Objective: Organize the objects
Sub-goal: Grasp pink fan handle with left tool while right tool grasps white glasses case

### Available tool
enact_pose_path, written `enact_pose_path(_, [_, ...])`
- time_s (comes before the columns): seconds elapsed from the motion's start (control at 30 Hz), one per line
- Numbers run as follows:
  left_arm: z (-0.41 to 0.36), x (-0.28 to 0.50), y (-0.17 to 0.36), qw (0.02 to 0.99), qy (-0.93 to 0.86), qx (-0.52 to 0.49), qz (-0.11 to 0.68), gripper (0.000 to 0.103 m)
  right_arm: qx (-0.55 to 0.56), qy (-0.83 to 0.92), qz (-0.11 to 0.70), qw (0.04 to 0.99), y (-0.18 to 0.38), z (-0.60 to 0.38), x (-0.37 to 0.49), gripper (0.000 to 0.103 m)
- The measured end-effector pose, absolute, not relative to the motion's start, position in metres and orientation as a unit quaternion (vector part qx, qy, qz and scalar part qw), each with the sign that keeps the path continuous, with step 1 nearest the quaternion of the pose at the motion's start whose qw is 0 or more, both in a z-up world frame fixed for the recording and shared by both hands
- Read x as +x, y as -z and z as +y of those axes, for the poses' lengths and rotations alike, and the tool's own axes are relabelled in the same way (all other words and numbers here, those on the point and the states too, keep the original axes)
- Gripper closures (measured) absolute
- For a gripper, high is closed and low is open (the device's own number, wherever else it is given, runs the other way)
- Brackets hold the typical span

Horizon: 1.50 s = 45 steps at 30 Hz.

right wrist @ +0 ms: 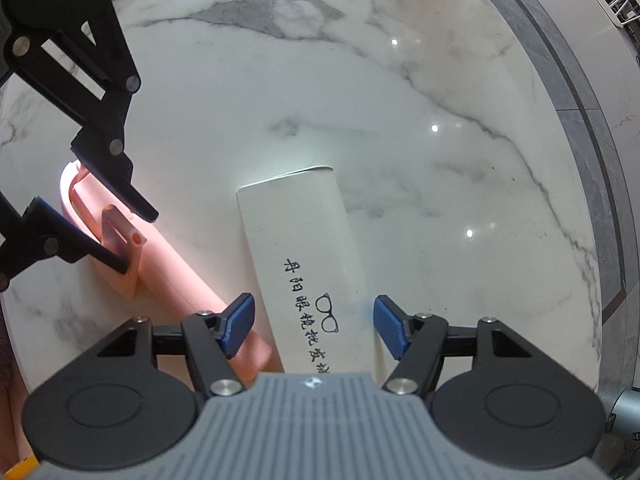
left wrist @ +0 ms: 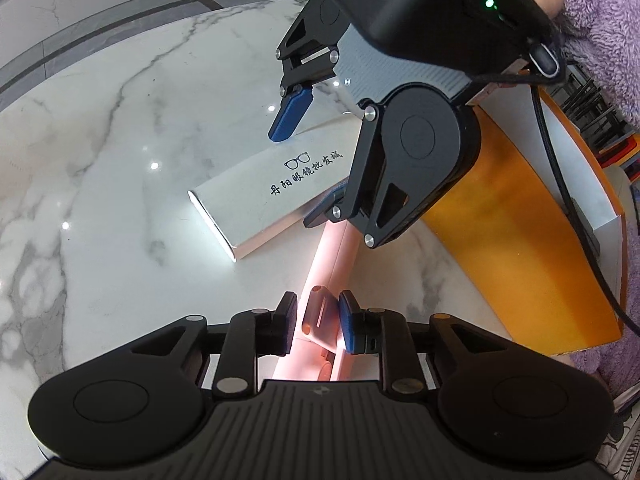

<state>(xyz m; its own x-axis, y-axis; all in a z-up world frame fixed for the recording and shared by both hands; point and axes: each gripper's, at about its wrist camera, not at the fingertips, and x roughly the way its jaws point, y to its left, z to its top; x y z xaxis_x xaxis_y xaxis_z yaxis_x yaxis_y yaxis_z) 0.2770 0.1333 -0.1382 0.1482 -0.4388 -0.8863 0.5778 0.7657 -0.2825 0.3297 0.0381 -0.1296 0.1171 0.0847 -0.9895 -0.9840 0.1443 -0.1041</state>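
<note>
A white glasses box (right wrist: 298, 240) with black printed characters lies on the marble table; it also shows in the left wrist view (left wrist: 264, 196). My right gripper (right wrist: 314, 326) is open, its blue pads on either side of the box's near end; it also shows in the left wrist view (left wrist: 304, 164). A pink case (left wrist: 326, 264) lies beside the box, with a raised pink tab (left wrist: 320, 314). My left gripper (left wrist: 318, 322) straddles that tab with a small gap on the left side; it also shows in the right wrist view (right wrist: 120, 236), around the tab (right wrist: 120, 236).
An orange box (left wrist: 516, 240) with a white inside stands at the right in the left wrist view. The table's (right wrist: 400, 120) grey-banded edge (right wrist: 576, 120) curves along the right of the right wrist view. A purple fleece sleeve (left wrist: 600, 20) is at top right.
</note>
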Motion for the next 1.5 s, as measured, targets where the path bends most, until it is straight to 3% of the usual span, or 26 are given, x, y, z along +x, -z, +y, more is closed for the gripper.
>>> enact_pose_path(0.3, [0.133, 0.279, 0.141, 0.746, 0.342, 0.051, 0.569, 0.075, -0.473, -0.453, 0.481, 0.583, 0.137, 0.038, 0.33, 0.035])
enact_pose_path(0.37, [0.131, 0.278, 0.141, 0.745, 0.338, 0.058, 0.572, 0.067, -0.476, -0.457, 0.474, 0.583, 0.136, 0.038, 0.325, 0.037])
enact_pose_path(0.43, [0.13, 0.276, 0.141, 0.742, 0.337, 0.07, 0.575, 0.049, -0.482, -0.457, 0.462, 0.587, 0.135, 0.037, 0.319, 0.037])
enact_pose_path(0.63, [0.131, 0.268, 0.14, 0.747, 0.336, 0.067, 0.57, 0.05, -0.481, -0.467, 0.429, 0.605, 0.116, 0.034, 0.305, 0.038])
enact_pose_path(0.8, [0.126, 0.264, 0.142, 0.744, 0.341, 0.069, 0.571, 0.069, -0.493, -0.466, 0.404, 0.614, 0.087, 0.035, 0.297, 0.038])
enact_pose_path(1.0, [0.128, 0.258, 0.138, 0.756, 0.305, 0.036, 0.577, 0.074, -0.496, -0.468, 0.377, 0.627, 0.048, 0.03, 0.284, 0.039])
enact_pose_path(1.13, [0.126, 0.247, 0.125, 0.77, 0.296, 0.03, 0.565, 0.095, -0.506, -0.471, 0.352, 0.631, 0.022, 0.026, 0.267, 0.039])
enact_pose_path(1.5, [0.129, 0.218, 0.105, 0.798, 0.247, 0.026, 0.55, 0.095, -0.534, -0.456, 0.317, 0.637, -0.042, -0.01, 0.225, 0.039])
